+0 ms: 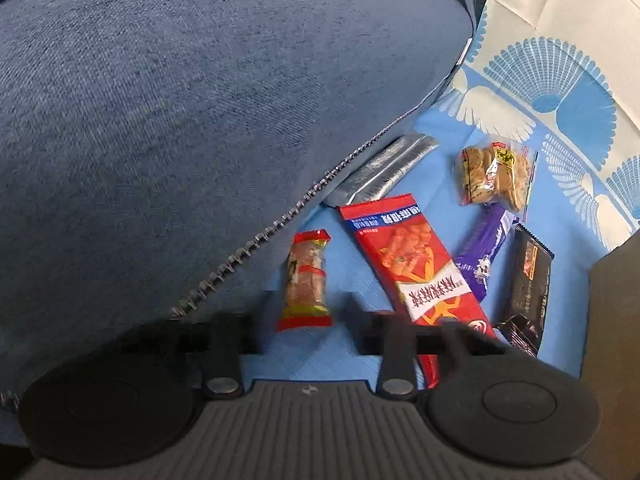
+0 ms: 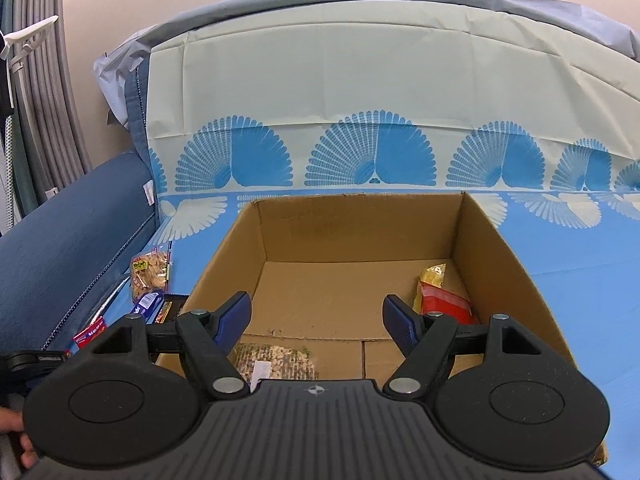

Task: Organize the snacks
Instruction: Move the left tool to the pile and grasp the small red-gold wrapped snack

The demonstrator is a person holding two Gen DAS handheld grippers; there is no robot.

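below, we see our left gripper (image 1: 306,312) blurred, its fingers seemingly either side of a small red-ended snack (image 1: 306,280) on the blue cloth (image 1: 440,136), but we cannot tell whether they pinch it. beside it lie a long red packet (image 1: 412,264), a purple bar (image 1: 484,252) and a black packet (image 1: 528,284). our right gripper (image 2: 316,320) hangs spread and empty over the cardboard box (image 2: 500,248), which holds a red-and-yellow bag (image 2: 440,292).

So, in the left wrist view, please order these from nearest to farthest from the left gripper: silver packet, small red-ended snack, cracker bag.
From the left gripper:
1. Small red-ended snack, between the fingers.
2. Silver packet, beside the blue cushion.
3. Cracker bag, far right.
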